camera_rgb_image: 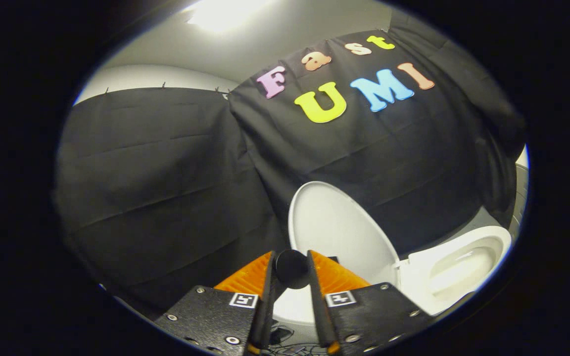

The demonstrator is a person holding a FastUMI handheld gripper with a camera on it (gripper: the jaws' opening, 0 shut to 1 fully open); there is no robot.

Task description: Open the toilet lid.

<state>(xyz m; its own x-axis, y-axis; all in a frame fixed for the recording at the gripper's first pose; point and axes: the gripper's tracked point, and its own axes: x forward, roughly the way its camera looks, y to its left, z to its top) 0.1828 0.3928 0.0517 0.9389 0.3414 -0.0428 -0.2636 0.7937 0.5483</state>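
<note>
Item: toilet lid (337, 230). White, oval, raised to stand near upright just ahead of the fingers. Its inner face is turned toward the bowl; its long axis runs from the hinge low beside the bowl up to the rounded free edge, which leans against the black cloth wall (166, 188). The upper rim shows clear all round against the cloth; the lower part is hidden behind the fingers.

Item: toilet bowl (458, 269). White, uncovered, lying beside the lid on the side away from the corner of the booth, tilted in this view. Its rim and hollow interior are in plain sight, nothing resting on them. Seat not told apart from the rim.

Item: gripper (292, 269). Fingers (332, 277) set a narrow gap apart, near parallel. Between their tips sits a round black knob (291, 267); both fingers appear to touch its sides. What the knob belongs to cannot be told; it stands in front of the lid's lower part.

Surroundings: black cloth wall directly behind lid and bowl, hung in folds and meeting in a corner beyond the lid. Pale ceiling with a bright lamp (225, 12) above. A strip of pale floor (483, 217) shows between cloth and bowl. Open room lies over the bowl; behind the lid the cloth is close, leaving little room.
</note>
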